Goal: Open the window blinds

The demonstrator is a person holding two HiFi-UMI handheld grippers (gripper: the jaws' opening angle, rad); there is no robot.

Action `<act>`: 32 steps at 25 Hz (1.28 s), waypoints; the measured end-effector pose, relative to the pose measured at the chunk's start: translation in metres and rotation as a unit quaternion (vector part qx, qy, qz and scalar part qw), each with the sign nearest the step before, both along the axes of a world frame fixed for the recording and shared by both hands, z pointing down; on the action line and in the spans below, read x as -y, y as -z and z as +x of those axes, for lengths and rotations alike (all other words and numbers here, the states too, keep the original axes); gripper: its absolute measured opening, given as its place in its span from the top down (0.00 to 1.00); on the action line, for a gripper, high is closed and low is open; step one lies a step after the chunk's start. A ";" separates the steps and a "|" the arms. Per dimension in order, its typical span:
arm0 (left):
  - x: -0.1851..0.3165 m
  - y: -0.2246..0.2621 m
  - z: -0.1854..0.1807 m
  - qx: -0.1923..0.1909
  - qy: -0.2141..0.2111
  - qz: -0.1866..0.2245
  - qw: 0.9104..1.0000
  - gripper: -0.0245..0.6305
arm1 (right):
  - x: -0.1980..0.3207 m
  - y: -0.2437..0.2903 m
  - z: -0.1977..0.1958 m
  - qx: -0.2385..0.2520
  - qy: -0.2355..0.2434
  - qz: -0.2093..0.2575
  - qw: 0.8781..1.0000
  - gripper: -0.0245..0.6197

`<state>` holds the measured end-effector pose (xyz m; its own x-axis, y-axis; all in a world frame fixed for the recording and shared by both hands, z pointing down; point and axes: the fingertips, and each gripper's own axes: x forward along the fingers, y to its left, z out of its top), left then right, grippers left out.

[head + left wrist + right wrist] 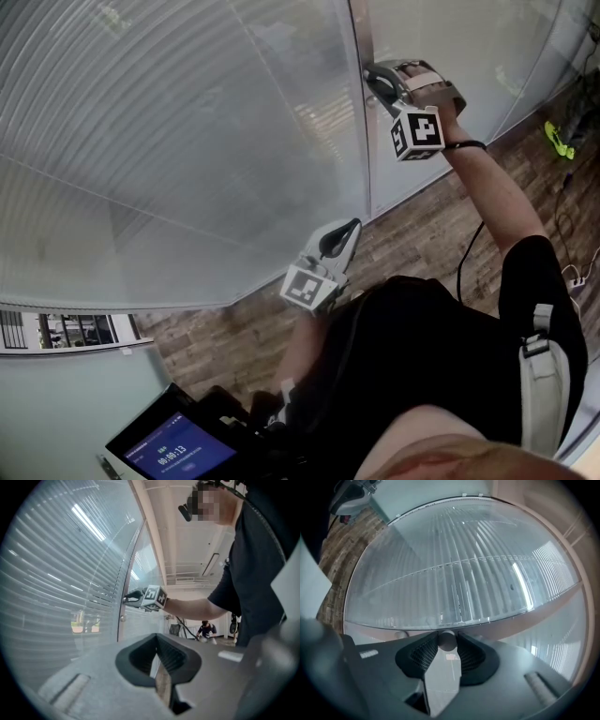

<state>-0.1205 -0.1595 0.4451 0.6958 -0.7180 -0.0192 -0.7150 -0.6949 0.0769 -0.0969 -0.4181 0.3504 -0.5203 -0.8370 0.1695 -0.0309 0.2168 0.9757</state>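
The pale blinds (pixel 169 141) are hanging mostly shut behind glass. A small round knob (pixel 447 641) is sticking out beside them.

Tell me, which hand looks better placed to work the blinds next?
The right. The right gripper is up at the window frame, jaws round a small knob. The left gripper hangs lower, away from the blinds, jaws together on nothing.

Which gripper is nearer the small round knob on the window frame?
Right. The right gripper is closed on the small round grey knob; the left gripper hangs lower, well clear of it.
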 end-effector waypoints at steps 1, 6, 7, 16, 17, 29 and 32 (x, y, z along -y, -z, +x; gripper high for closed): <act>0.000 0.000 0.000 0.001 0.000 0.000 1.000 0.96 | 0.000 0.000 0.000 0.006 0.000 -0.003 1.000 0.76; 0.000 0.000 -0.002 0.001 0.000 0.002 1.000 0.96 | -0.002 0.005 -0.001 0.089 0.002 -0.076 0.993 0.76; 0.000 0.000 -0.002 0.000 0.001 0.002 1.000 0.96 | -0.001 0.007 0.000 0.114 0.001 -0.097 0.989 0.76; 0.001 0.001 -0.001 -0.007 -0.001 0.003 1.000 0.96 | 0.005 0.015 0.006 0.313 -0.023 -0.228 0.922 0.76; 0.000 0.001 -0.001 -0.007 -0.002 0.003 1.000 0.96 | 0.006 0.013 0.006 0.340 -0.025 -0.245 0.908 0.76; -0.001 0.000 -0.003 -0.009 -0.003 0.006 1.000 0.96 | 0.016 0.012 0.018 0.562 -0.030 -0.402 0.722 0.77; -0.001 0.000 -0.004 -0.009 -0.001 0.005 1.000 0.96 | 0.016 0.012 0.019 0.570 -0.033 -0.405 0.714 0.77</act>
